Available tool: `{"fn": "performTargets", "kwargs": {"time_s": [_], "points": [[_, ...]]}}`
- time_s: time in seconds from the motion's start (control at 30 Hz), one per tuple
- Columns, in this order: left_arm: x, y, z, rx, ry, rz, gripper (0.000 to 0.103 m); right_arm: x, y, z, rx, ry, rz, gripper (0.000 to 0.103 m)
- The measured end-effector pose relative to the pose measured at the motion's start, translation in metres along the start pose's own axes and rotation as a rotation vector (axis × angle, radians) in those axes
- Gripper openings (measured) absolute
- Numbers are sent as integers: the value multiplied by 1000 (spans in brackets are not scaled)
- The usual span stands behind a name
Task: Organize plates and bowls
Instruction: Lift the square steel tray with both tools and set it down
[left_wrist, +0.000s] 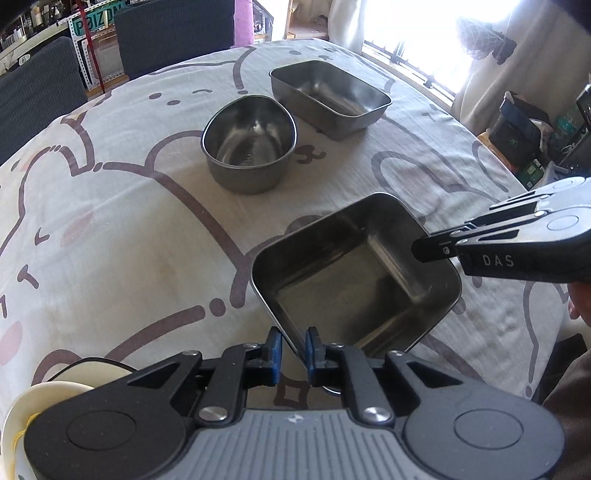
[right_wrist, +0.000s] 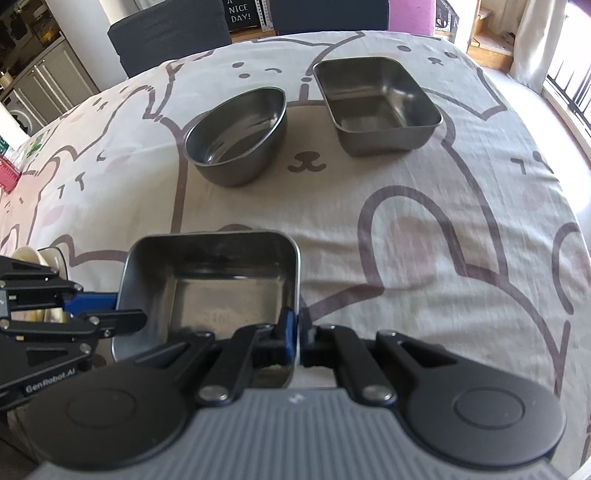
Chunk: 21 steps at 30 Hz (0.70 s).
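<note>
the square steel tray (right_wrist: 210, 280) sat at six o'clock, right gripper (right_wrist: 297, 332) clamped on its rim, left gripper (left_wrist: 293, 349) slack astride the rim (unstacked); oval steel bowl (right_wrist: 236, 136) and rectangular steel tray (right_wrist: 376, 107) waited at twelve.

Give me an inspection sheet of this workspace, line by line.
Surface: table under a wrinkled bear-print cloth.
Job's things: square steel tray nearest; oval steel bowl and rectangular steel tray beyond it, apart from each other, all empty; cream plates at the left edge.
Clutter: red item, too unclear to name.
Claws: right claw shut on the square steel tray's rim; left claw straddles another side of that rim, pads slightly apart.
Cables: nothing seen.
Surroundings: dark chairs, bright window.
</note>
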<state>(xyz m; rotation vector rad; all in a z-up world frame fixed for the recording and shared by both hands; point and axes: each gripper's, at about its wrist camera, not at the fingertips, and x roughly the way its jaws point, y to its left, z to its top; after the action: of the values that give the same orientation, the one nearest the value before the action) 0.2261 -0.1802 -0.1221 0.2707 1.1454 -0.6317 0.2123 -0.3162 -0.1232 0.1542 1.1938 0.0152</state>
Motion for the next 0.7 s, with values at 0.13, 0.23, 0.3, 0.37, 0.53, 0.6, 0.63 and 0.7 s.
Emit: {"fn": "performTargets", "kwargs": {"time_s": [0.13,0.23,0.3,0.37,0.53,0.6,0.63,0.7], "points": [[-1,0,0,-1,7,-4,15,4,0,2,-4,2,-2,4],[-1,-1,-2,-1,10,-10,16,4,1,2,-6,-1,-4,4],[-1,1,-2,-3,8,-14,16,4,2,2,-12,-4,-5,4],[-1,2,-2,-11,7,-16,18,4,3,1,-19,-6,-9,6],[-8,10,0,-42,-18,-5,35,-1,-1,2,-8,-11,-22,26],[-14,13,1,-60,-45,-14,50,-10,-4,3,7,-32,-23,50],[-18,14,2,-67,-68,-13,67,-15,-6,3,17,-51,-27,53],[-27,16,3,-75,-126,2,87,-29,-11,6,52,-104,-43,62]]}}
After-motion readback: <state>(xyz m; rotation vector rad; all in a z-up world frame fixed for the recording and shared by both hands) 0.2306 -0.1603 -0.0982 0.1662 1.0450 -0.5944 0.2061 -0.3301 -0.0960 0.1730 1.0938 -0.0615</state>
